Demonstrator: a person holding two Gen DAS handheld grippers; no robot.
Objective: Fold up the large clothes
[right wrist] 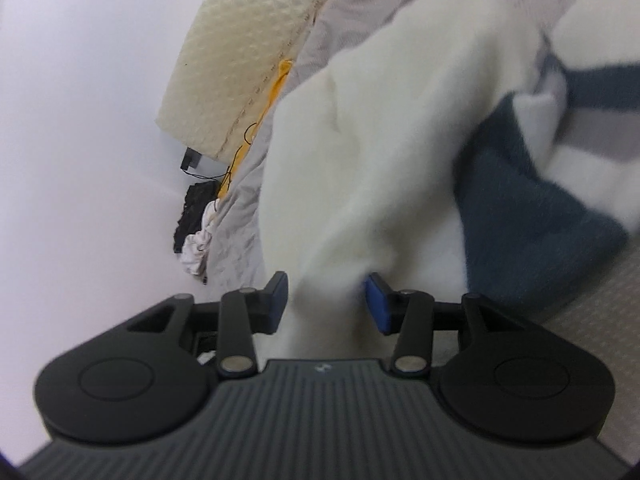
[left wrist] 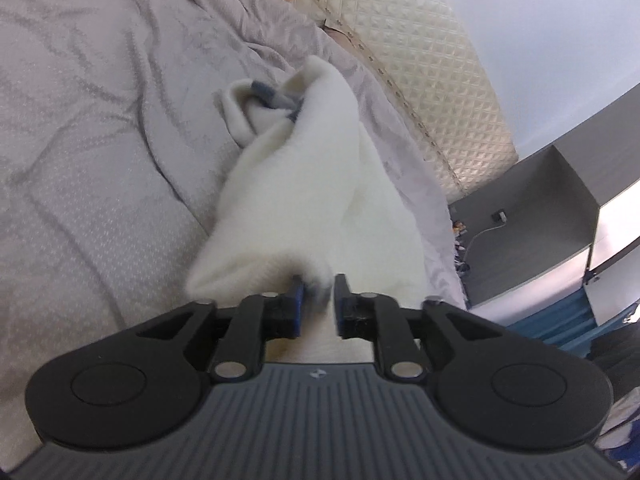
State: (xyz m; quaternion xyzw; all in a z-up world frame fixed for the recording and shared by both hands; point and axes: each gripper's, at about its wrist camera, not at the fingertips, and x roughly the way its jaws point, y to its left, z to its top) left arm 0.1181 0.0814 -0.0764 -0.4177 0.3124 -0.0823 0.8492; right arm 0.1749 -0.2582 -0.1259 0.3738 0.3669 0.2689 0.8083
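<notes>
Two grippers, left gripper [left wrist: 319, 294] and right gripper [right wrist: 326, 294], have their jaws parted around bunched folds of a white fleece garment [left wrist: 304, 184], loosely, not clamped. It lies draped on the grey bed [left wrist: 80, 140]. Soft, light, floppy: best pinched at hems or corners.

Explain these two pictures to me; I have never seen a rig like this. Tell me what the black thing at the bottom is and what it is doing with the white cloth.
Each picture comes from a camera mounted on a hand-held gripper, looking forward along its two fingers. The black shape is the tool itself. One view shows the left gripper, the other the right gripper. Both reach into a white fleecy garment with dark blue and grey bands, lying on a grey bedsheet. Cloth sits between each pair of blue pads, but the jaws stand apart, so neither is clamping it. A quilted mattress leans behind.
</notes>
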